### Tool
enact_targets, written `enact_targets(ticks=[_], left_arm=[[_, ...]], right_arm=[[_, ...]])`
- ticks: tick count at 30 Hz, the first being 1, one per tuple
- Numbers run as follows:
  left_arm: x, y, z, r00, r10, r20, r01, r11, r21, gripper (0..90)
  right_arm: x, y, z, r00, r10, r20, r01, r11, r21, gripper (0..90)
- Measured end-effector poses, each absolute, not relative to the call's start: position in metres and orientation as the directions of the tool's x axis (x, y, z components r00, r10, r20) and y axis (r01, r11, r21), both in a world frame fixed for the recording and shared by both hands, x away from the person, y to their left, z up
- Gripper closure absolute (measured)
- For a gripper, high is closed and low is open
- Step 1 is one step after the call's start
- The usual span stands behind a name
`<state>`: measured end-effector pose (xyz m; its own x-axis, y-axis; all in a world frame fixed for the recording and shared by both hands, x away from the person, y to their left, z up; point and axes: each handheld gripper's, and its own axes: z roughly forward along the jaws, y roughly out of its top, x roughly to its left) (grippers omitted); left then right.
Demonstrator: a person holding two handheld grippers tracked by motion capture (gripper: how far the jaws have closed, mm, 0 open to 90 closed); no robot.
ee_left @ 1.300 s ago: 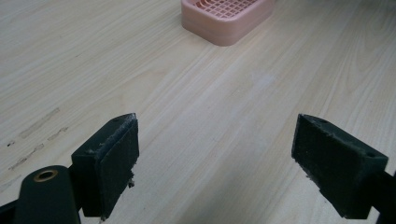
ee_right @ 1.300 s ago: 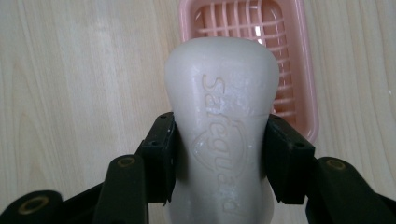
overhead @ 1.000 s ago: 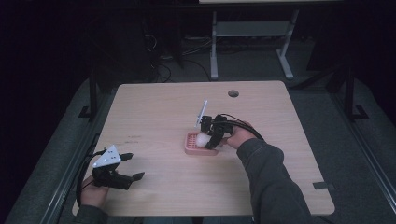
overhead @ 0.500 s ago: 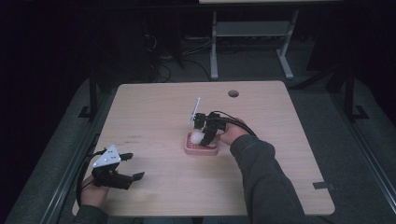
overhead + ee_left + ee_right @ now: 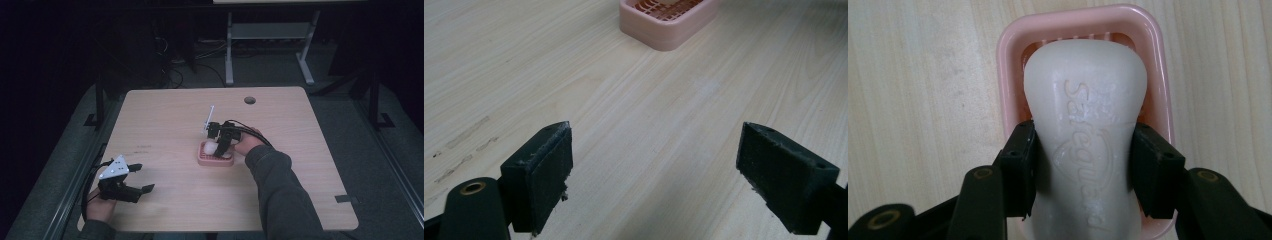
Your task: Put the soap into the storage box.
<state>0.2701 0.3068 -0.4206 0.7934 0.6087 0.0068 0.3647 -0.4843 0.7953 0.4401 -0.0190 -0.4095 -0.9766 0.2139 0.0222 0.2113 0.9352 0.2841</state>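
The bar of soap [image 5: 1087, 150] sat between the jaws of my right claw [image 5: 1083, 170], pinched across its narrow waist, where the sides curve inward and gave the pads something to seat against. Its far, rounded end reached out over the pink soap dish [image 5: 1009, 80], lengthwise along the dish, so I judged it lined up to settle flat inside the rim. Whether its underside already touched the slatted bottom I could not tell from the right gripper view; from the high view the soap [image 5: 210, 148] looked to be low over the dish [image 5: 216, 161], at its left end.

I held the claw [image 5: 216, 145] tipped down from the right side of the dish, my hand [image 5: 248, 143] behind it and the cable trailing back over my sleeve. Coming in that way kept the jaws across the short width of the bar and clear of the dish walls, as far as I could see.

The dish stood near the middle of the bench [image 5: 300, 150], on bare wood with nothing crowding it.

My left claw [image 5: 134, 179] rested well apart, near the front left corner of the bench, its jaws spread wide with only wood grain between them. It pointed toward the dish [image 5: 669, 22], which lay farther up the bench, out of the way of the work.
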Motion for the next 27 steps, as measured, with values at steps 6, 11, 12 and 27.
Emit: enact_targets(ticks=[6,11,12,27], left_arm=[[0.27,0.306,-0.421,0.793,0.609,0.006,0.365,-0.483,0.796,14.8],[0.27,0.307,-0.421,0.794,0.608,0.008,0.364,-0.485,0.795,14.8],[0.27,0.307,-0.421,0.794,0.608,0.007,0.364,-0.485,0.795,14.8],[0.27,0.307,-0.421,0.794,0.608,0.009,0.363,-0.485,0.796,14.8]], right_arm=[[0.441,-0.018,-0.413,-0.976,0.216,0.021,0.213,0.936,0.281,49.2],[0.441,-0.015,-0.417,-0.977,0.212,0.015,0.208,0.939,0.275,49.1],[0.441,-0.015,-0.417,-0.977,0.212,0.015,0.208,0.939,0.275,49.1],[0.441,-0.013,-0.421,-0.977,0.214,0.009,0.209,0.94,0.271,49.0]])
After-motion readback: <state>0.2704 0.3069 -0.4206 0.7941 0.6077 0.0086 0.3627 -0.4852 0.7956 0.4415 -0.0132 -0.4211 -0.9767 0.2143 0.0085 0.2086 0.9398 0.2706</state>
